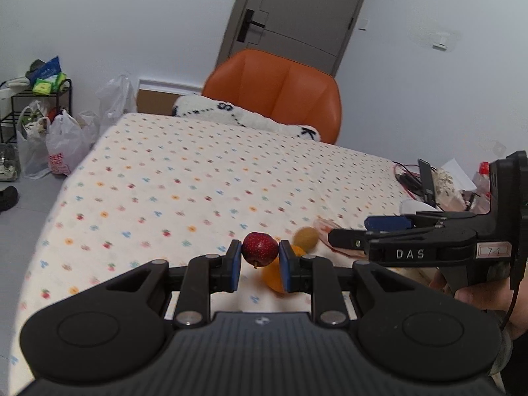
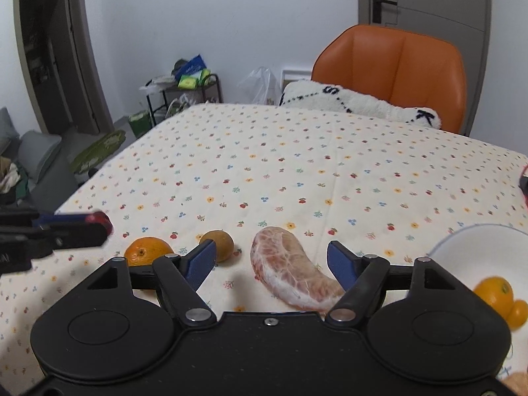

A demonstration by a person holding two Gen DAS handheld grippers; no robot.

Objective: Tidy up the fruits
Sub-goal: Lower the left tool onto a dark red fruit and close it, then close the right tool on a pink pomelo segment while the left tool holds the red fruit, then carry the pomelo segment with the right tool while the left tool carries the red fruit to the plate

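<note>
**Operator:** What is held by the left gripper (image 1: 260, 253), and where is the held item relative to the other fruit?

**Technician:** A small red fruit (image 1: 260, 249) is clamped between the blue pads, jaws closed narrowly on its sides. It is carried above the patterned tablecloth (image 1: 184, 178). An orange (image 1: 275, 280) lies on the cloth just below and slightly right of the pads, and a brownish round fruit (image 1: 306, 237) lies beyond it.

**Operator:** What is the state of the right gripper (image 2: 272, 259)?

**Technician:** The jaws are spread wide and nothing is held. A peeled pomelo segment (image 2: 292, 272) lies on the cloth between the fingers, nearer the right-hand finger. Its long axis runs from far left to near right, oblique to the line between the pads.

**Operator:** Where is the receiving container?

**Technician:** A white bowl (image 2: 475, 241) stands at the right edge of the right wrist view, with two oranges (image 2: 498, 295) already inside. It is just beside the right gripper and well apart from the left. For the red fruit, a rightward transfer across the pomelo segment is judged necessary.
</note>
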